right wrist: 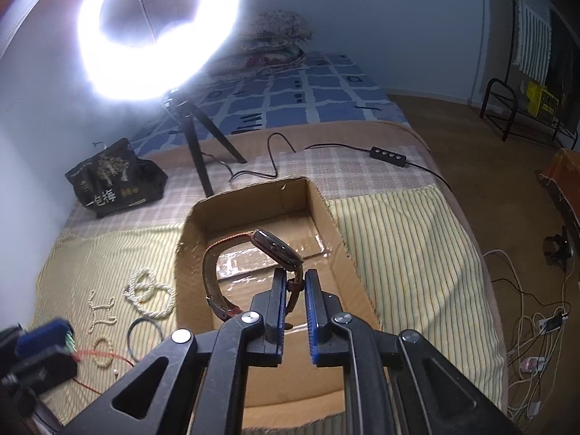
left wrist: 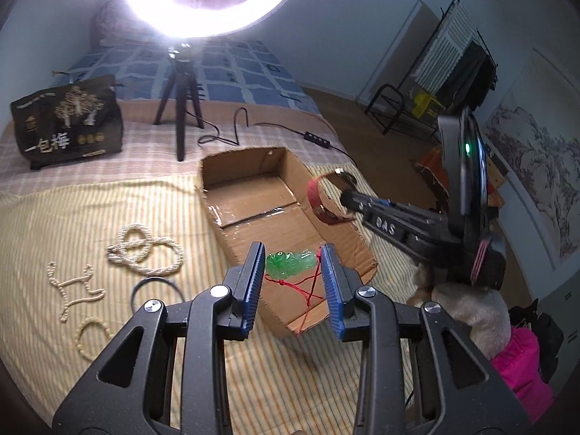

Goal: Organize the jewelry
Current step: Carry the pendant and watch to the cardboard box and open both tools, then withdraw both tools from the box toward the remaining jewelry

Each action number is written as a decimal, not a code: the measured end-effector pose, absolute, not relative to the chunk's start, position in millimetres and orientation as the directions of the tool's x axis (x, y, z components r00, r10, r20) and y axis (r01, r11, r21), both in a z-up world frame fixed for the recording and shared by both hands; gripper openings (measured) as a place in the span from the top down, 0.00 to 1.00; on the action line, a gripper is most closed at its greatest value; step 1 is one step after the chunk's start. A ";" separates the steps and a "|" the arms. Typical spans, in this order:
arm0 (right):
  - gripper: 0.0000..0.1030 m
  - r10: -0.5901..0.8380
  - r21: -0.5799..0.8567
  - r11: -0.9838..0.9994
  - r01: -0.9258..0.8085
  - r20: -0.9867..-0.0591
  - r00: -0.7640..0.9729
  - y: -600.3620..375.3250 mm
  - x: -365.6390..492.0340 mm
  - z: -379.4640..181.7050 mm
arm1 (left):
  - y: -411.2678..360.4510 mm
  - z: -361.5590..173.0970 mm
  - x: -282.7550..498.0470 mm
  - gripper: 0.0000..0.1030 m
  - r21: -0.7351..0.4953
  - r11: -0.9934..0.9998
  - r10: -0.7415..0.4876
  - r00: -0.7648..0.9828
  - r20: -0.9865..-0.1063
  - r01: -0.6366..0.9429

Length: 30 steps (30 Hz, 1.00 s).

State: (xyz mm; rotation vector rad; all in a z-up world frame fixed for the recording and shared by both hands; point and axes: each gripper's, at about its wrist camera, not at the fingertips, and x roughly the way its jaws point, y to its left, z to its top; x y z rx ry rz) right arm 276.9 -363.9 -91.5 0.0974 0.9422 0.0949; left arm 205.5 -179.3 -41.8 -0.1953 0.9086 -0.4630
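An open cardboard box (left wrist: 250, 166) (right wrist: 250, 195) lies on the striped bedspread. My left gripper (left wrist: 293, 270) hangs over its near end, jaws wide apart; a green jade pendant (left wrist: 290, 264) on a red cord (left wrist: 308, 286) shows between them, and I cannot tell whether it is held or lying in the box. My right gripper (right wrist: 293, 299) is shut on the strap of a red-strapped watch (right wrist: 277, 250) (left wrist: 326, 199) and holds it above the box. A pearl necklace (left wrist: 145, 250) (right wrist: 150, 290), a thin pearl chain (left wrist: 72, 290), a bead bracelet (left wrist: 90, 337) and a dark bangle (left wrist: 156, 286) lie left of the box.
A ring light on a tripod (left wrist: 181, 108) (right wrist: 203, 159) stands behind the box, its cable and switch (right wrist: 389, 154) trailing right. A dark snack bag (left wrist: 65, 127) (right wrist: 116, 177) sits back left. A plush toy in pink (left wrist: 507, 333) lies at the bed's right edge.
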 end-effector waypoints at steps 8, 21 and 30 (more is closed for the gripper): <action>0.93 0.134 0.149 0.989 -0.021 -0.812 0.569 -374.4 301.3 -105.9 | -207.0 -74.0 216.0 0.69 -0.317 0.896 -0.437 0.488 -0.756 0.311; 0.69 0.142 0.161 0.987 -0.016 -0.815 0.562 -375.7 311.8 -120.1 | -224.1 -88.2 220.7 0.69 -0.260 0.907 -0.400 0.484 -0.779 0.331; 0.26 0.097 0.135 0.991 0.017 -0.792 0.603 -380.2 305.3 -106.4 | -218.5 -86.4 217.4 0.39 -0.234 0.919 -0.370 0.492 -0.788 0.316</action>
